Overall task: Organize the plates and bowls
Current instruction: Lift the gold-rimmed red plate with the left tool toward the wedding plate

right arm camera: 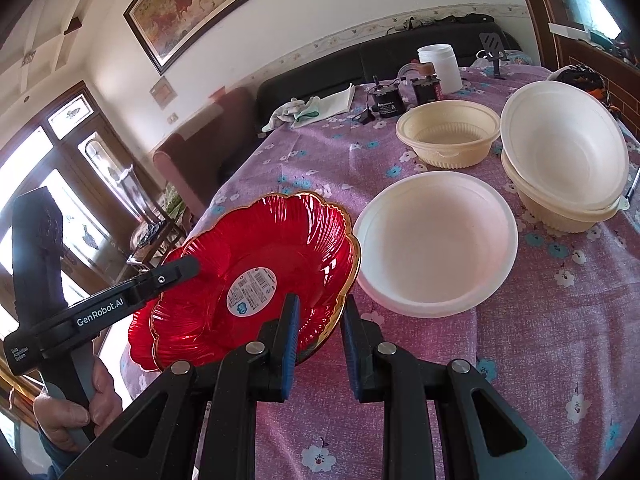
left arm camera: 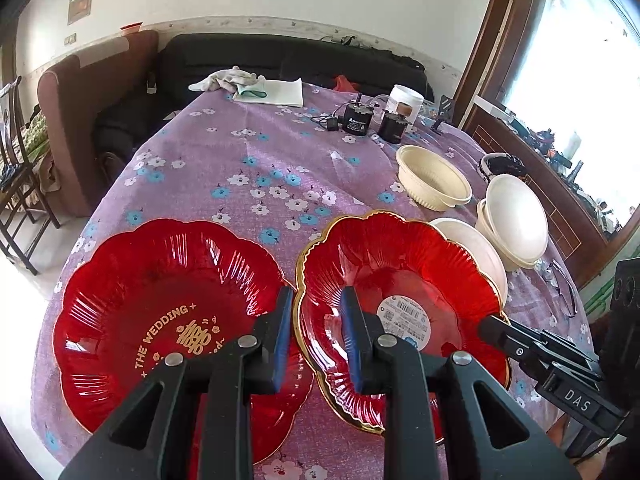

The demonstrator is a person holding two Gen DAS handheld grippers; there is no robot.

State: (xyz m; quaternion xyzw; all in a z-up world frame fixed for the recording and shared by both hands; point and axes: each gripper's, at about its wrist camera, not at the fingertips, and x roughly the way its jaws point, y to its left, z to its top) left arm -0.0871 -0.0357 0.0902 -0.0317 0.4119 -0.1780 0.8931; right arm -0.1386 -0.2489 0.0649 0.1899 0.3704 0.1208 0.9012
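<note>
Glossy ribbed red glass plate

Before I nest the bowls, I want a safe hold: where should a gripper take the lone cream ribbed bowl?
Probably the near rim of the cream ribbed bowl, coming from above: it stands upright and empty, so one finger fits inside the wall, one outside.

You read "THE WEDDING" on left red plate | "DAS" on right gripper | "GenRobot.AI" on left gripper
</note>
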